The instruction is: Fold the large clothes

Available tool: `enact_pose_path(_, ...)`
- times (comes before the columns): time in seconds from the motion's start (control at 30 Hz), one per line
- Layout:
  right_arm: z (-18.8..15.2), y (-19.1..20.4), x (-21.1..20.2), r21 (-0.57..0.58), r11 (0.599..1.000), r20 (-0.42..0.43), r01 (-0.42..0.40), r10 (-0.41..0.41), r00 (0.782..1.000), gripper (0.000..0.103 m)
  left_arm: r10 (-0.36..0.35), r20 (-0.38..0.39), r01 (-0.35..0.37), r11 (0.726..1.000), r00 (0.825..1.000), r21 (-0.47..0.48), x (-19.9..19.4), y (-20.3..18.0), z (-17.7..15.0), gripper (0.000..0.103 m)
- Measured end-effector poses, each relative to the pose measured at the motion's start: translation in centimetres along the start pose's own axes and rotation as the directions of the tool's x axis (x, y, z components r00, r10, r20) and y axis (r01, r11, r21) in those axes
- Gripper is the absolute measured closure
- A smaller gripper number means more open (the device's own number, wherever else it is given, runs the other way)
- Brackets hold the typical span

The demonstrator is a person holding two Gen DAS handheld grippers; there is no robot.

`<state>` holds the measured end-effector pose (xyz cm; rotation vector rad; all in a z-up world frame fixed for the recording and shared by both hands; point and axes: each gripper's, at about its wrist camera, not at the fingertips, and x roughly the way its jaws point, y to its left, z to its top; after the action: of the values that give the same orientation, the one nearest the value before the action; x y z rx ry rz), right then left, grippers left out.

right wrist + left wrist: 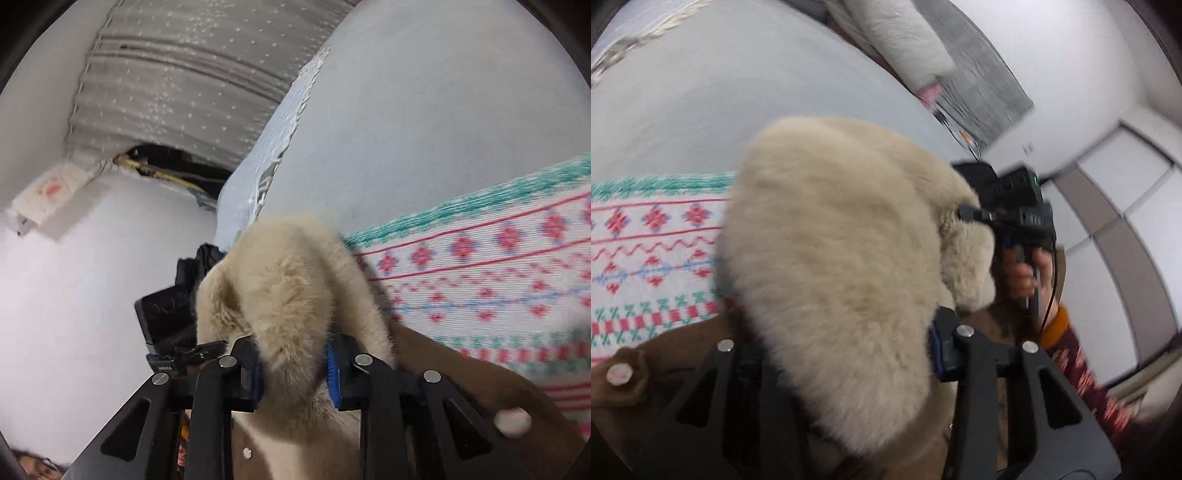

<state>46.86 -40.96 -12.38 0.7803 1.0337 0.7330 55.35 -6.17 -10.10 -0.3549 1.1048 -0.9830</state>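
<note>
Two grippers meet at the cream fur collar (291, 295) of a brown coat (676, 373), which lies on a patterned knit blanket (653, 251) over the pale bed sheet (738, 92). Right gripper (295, 373) is clenched on the fur; the left gripper (842, 354) straddles it, pad contact hidden. No legible writing; open sheet lies beyond the blanket's green edge.

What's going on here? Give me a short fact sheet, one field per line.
garment: brown coat with cream fur collar
right gripper: shut on the fur collar
left gripper: fur between its fingers, grip unclear
underneath: patterned knit blanket on a pale bed sheet
background: grey curtain
</note>
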Motion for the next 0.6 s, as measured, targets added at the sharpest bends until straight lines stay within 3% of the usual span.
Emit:
enact_pose_path(0.07, 0.2, -0.6, -1.0, 0.025, 0.997, 0.062, 0.074, -0.076, 0.995, 0.073, 0.103, 0.058, -0.099, 0.993, 0.993, -0.061, -0.9, 0.4, 0.6, 0.054)
enact_pose_path(0.13, -0.3, 0.3, -1.9, 0.021, 0.989, 0.145, 0.145, -0.146, 0.979, 0.065, 0.201, 0.091, -0.195, 0.978, 0.975, -0.068, -2.3, -0.5, 0.2, 0.050)
enact_pose_path(0.17, -1.2, 1.1, -2.6, 0.003, 0.982, 0.171, 0.187, -0.185, 0.968, 0.059, 0.252, 0.115, -0.249, 0.968, 0.961, -0.041, -3.2, -1.4, 0.1, 0.049)
enact_pose_path(0.23, -2.5, 4.0, -2.9, -0.106, 0.939, 0.225, 0.328, -0.299, 0.928, 0.057, 0.328, 0.144, -0.339, 0.939, 0.934, 0.054, -3.9, -3.4, -0.5, 0.049)
enact_pose_path(0.33, -4.5, 7.1, -2.6, -0.215, 0.846, 0.248, 0.488, -0.436, 0.865, 0.057, 0.368, 0.083, -0.377, 0.904, 0.926, 0.202, -2.7, -6.2, -1.2, 0.049)
enact_pose_path(0.37, -5.0, 7.6, -2.6, -0.241, 0.825, 0.254, 0.511, -0.455, 0.853, 0.057, 0.398, 0.068, -0.402, 0.884, 0.915, 0.237, -2.0, -6.7, -1.3, 0.049)
enact_pose_path(0.47, -7.0, 9.6, -1.3, -0.333, 0.775, 0.228, 0.538, -0.487, 0.843, 0.059, 0.518, 0.029, -0.501, 0.809, 0.855, 0.309, 0.4, -6.5, -1.7, 0.049)
enact_pose_path(0.5, -7.4, 9.6, -0.2, -0.353, 0.763, 0.207, 0.542, -0.501, 0.840, 0.059, 0.562, 0.022, -0.540, 0.784, 0.827, 0.306, 1.7, -5.7, -1.4, 0.049)
enact_pose_path(0.53, -7.8, 9.5, 0.7, -0.370, 0.739, 0.187, 0.563, -0.534, 0.825, 0.060, 0.568, 0.010, -0.547, 0.788, 0.823, 0.284, 2.5, -4.5, -1.1, 0.049)
enact_pose_path(0.57, -7.9, 8.4, 2.4, -0.381, 0.691, 0.168, 0.614, -0.602, 0.781, 0.062, 0.556, 0.010, -0.539, 0.802, 0.831, 0.259, 2.5, -3.0, -1.4, 0.047)
enact_pose_path(0.6, -7.6, 8.1, 3.6, -0.382, 0.671, 0.164, 0.635, -0.627, 0.761, 0.063, 0.543, 0.036, -0.535, 0.811, 0.839, 0.238, 2.6, -2.6, -1.3, 0.047)
